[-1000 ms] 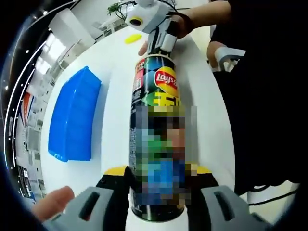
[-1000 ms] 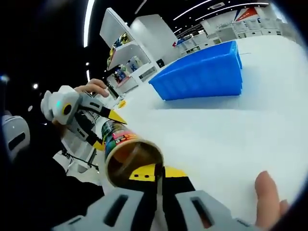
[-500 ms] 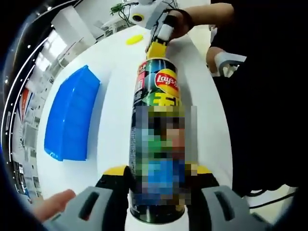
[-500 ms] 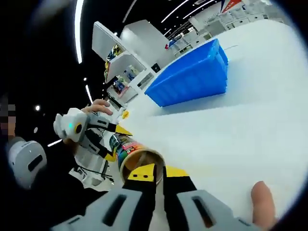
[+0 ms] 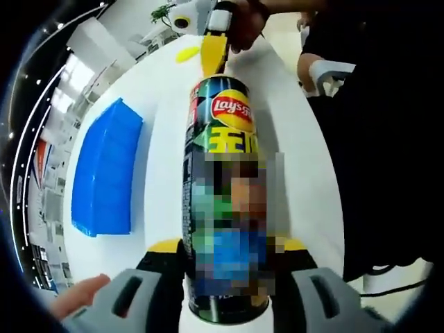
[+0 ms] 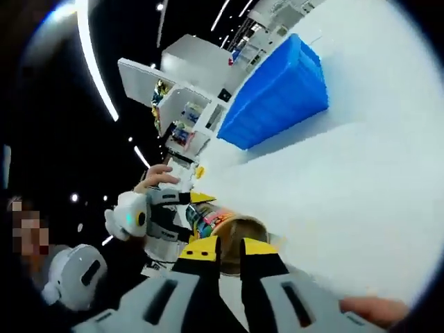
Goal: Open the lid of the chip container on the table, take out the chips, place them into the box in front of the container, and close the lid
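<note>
Left gripper view is showing the left gripper [image 5: 225,277] clamping the lower body of a Lay's chip can [image 5: 223,201], its yellow-tipped jaws pressing against both sides of the tube. The can is lying lengthwise away from the camera over the white table [image 5: 163,111], with its open mouth at the far end. At that far end the right gripper [image 5: 214,52] is reaching in, its yellow tip sitting at the can's rim; a hand [image 5: 244,24] is wrapping around its body. To the left of the can, well apart from it, a blue plastic bin [image 5: 104,173] is resting on the table. A small yellow object [image 5: 186,53], too small to identify, is lying on the far part of the table.

Right gripper view is looking along the right gripper [image 6: 229,251], whose yellow tips are standing slightly apart at the open mouth of the can [image 6: 232,225]; whether they are pinching anything cannot be told. Behind the can, the left gripper [image 6: 156,215] is holding it, with a hand [image 6: 158,177] on top. The blue bin [image 6: 277,94] is sitting farther off on the table [image 6: 361,201].
</note>
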The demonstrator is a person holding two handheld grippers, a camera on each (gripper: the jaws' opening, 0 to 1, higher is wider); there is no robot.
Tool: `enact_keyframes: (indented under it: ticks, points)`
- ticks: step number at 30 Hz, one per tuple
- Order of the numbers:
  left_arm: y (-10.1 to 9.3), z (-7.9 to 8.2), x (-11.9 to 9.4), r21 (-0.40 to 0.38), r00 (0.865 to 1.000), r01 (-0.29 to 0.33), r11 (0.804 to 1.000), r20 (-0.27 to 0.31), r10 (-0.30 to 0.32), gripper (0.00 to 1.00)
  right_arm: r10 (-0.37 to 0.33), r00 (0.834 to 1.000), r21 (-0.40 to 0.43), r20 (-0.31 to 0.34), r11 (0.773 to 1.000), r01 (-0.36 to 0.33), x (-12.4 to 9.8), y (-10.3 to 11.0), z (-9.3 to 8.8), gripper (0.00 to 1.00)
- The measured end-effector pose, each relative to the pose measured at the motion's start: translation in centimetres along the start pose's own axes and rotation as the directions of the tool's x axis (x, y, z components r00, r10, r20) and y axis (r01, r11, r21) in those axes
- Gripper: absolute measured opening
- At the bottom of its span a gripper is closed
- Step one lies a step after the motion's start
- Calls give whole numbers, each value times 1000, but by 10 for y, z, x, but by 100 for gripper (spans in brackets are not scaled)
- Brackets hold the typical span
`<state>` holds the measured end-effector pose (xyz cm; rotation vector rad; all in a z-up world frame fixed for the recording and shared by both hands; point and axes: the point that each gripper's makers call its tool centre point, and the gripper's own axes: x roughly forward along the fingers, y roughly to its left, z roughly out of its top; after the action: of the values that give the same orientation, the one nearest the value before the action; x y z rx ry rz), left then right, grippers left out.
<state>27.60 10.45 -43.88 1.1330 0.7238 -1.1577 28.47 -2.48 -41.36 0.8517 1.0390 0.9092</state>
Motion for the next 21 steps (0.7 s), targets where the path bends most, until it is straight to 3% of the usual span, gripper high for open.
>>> enact_keyframes:
  ticks: [4,7,10,14,16,19,21]
  points:
    - [-1,1,0,11,1000,-28,1000,-5,28,49,49,999,147,-15,988,-46,3,-7,1,9]
    - [-1,0,1,27,998,-53,998,-15,53,49,79,995,195,-53,979,-68,7,-8,-7,8]
    - [-2,0,1,35,998,-57,998,-20,58,49,54,997,138,-64,989,-45,12,-12,-6,9]
    - [-6,-3,0,-10,999,-29,1000,-18,29,50,48,996,176,-75,984,-34,14,-12,-3,9]
    - [-7,-3,0,-26,1000,-20,999,-1,20,50,41,996,168,-74,985,-28,14,-9,-1,3]
    - [-8,-3,0,-34,1000,-15,999,11,16,50,-44,994,58,-105,997,50,13,-11,0,0]
    - [-9,-3,0,-37,1000,-16,999,13,16,50,-114,990,-31,-87,993,112,12,-11,3,0]
